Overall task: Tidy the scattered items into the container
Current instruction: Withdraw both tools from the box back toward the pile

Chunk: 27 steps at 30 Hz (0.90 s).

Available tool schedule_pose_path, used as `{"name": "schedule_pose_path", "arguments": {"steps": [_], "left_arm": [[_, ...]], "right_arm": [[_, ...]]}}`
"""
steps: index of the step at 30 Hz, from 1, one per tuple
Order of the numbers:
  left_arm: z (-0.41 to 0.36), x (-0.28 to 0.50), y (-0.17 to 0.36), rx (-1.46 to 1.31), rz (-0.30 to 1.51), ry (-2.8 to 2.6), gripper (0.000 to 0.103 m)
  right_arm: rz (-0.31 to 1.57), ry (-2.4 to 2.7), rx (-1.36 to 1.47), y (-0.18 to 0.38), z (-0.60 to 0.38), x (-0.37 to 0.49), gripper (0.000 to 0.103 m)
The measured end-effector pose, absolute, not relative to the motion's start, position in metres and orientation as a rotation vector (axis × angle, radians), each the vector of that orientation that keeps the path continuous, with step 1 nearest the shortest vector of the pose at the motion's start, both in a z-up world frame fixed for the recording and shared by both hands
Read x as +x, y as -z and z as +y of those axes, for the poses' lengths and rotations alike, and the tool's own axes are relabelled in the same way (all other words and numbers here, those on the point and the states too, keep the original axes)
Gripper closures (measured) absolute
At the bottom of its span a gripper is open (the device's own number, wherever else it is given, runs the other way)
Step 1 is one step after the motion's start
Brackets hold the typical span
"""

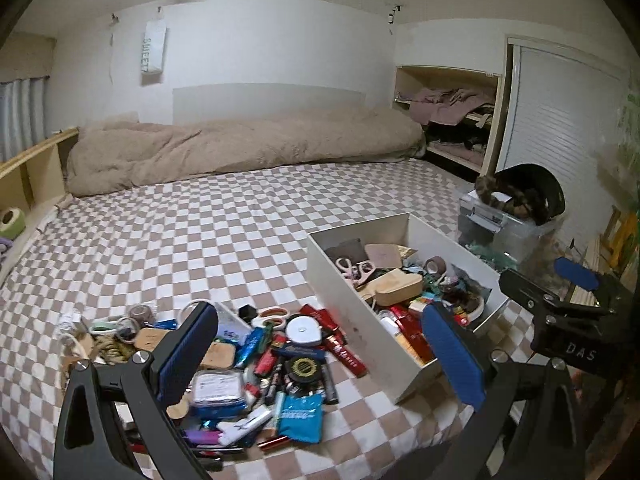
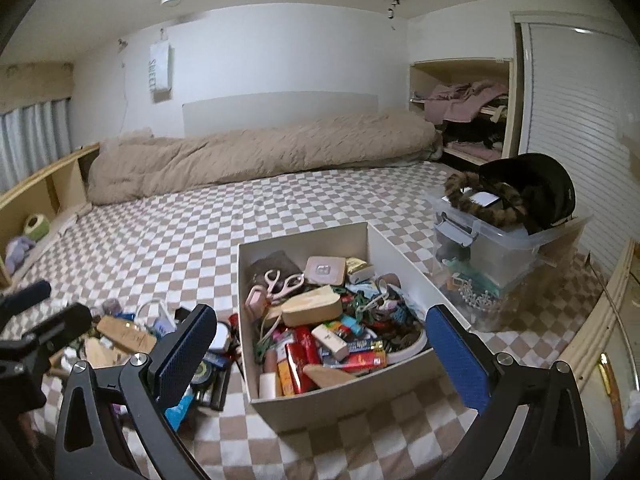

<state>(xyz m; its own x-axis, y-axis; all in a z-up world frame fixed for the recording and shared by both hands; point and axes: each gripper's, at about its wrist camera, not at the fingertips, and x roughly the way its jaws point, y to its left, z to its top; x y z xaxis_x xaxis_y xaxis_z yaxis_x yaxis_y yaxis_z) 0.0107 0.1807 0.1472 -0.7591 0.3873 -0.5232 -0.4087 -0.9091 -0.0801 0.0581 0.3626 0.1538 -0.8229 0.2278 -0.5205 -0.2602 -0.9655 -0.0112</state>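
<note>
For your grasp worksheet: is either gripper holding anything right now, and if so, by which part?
Nothing is held. The left gripper and the right gripper both have jaws wide apart, empty, above the bed.

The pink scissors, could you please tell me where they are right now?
The pink scissors lie inside the white box near its far left corner, beside the square pink case in the right wrist view.

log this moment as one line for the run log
left gripper: open, empty, over pile | right gripper: open, empty, over white box | box part filled | pile still on bed
</note>
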Motion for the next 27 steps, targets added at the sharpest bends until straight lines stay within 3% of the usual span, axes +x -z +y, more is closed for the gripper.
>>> {"name": "schedule_pose_path", "arguments": {"steps": [27], "left_arm": [[0.138,0.049,-0.148,-0.782,-0.024,-2.579,0.0]], "right_arm": [[-0.027,-2.778,-0.751,-0.164,0.322,0.106,0.0]]}}
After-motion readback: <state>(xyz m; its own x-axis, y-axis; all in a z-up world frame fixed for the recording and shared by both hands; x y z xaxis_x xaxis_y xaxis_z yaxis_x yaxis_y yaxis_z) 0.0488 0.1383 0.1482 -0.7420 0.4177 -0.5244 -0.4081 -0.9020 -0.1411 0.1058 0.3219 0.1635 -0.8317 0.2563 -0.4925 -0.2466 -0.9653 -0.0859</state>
